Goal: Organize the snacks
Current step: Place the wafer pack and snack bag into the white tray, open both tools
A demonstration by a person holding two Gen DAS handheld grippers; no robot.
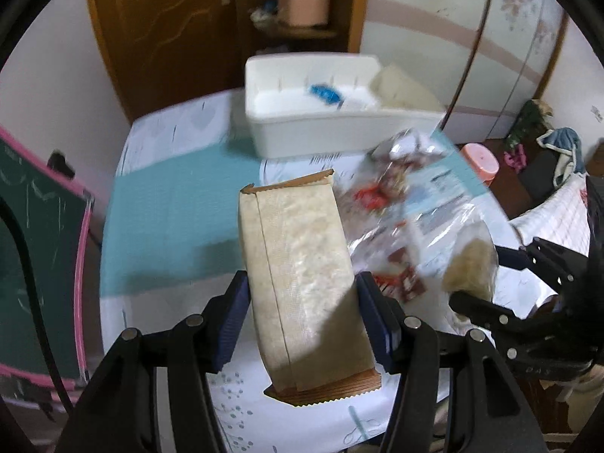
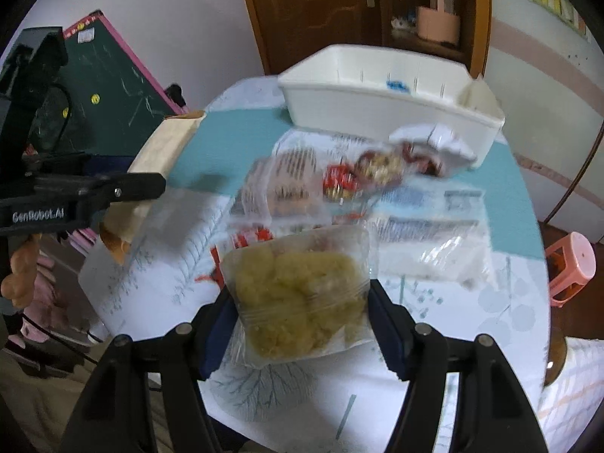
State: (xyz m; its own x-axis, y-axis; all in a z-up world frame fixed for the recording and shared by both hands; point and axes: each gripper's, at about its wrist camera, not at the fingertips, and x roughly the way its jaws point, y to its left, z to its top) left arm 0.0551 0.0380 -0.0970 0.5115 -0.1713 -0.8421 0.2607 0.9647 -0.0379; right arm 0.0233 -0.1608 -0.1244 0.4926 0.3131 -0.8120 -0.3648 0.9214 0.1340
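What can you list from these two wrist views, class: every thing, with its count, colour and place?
beige packet: one, tan, clamped in left gripper.
clear pouch: one, yellowish contents, clamped in right gripper.
white bin: one, far side of table; a beige packet leans in its right end.
loose snack packs: several, clear and red, mid-table, blurred.
table: one, white and teal cloth.
chalkboard: one, green, pink frame, left.
stool: one, pink, right.
left gripper: black, blue pads.
right gripper: black.
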